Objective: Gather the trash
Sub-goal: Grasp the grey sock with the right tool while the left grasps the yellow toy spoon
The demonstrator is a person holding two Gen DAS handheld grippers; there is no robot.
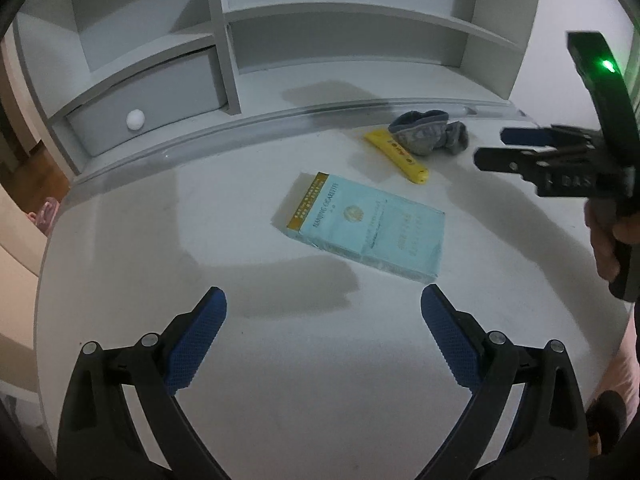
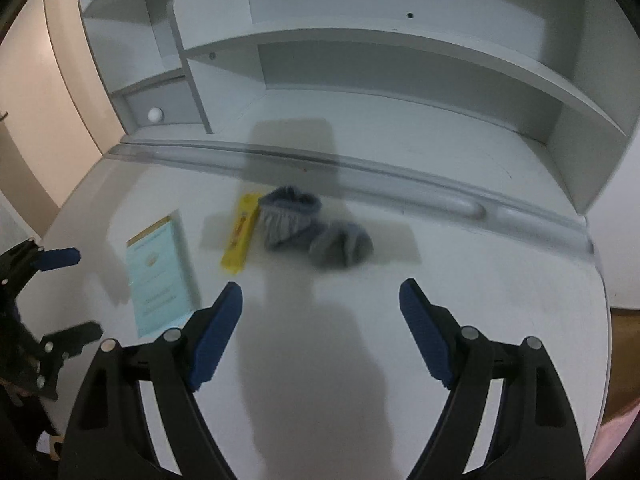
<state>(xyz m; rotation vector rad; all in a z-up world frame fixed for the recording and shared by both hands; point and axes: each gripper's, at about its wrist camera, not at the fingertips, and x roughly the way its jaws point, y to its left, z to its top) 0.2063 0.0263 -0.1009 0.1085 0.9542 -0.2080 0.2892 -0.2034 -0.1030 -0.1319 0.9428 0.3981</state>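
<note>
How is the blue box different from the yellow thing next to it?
The cigarette box is pale blue-green with a gold band at one end; the yellow wrapper is bright yellow with red print. The cigarette box is wide and flat; the yellow wrapper is long and thin. The cigarette box lies alone, while the yellow wrapper's far end sits against the grey socks. Both lie flat on the white desk, and neither gripper holds them.

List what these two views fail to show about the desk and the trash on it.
- Yellow wrapper: far end hidden under the grey socks in the left wrist view; its print is too small to read.
- Cigarette pack: lettering blurred in the right wrist view.
- Drawer: shut, contents hidden.
- Trash bin: none in either view.
- Desk: front edge cut off behind both grippers.
</note>
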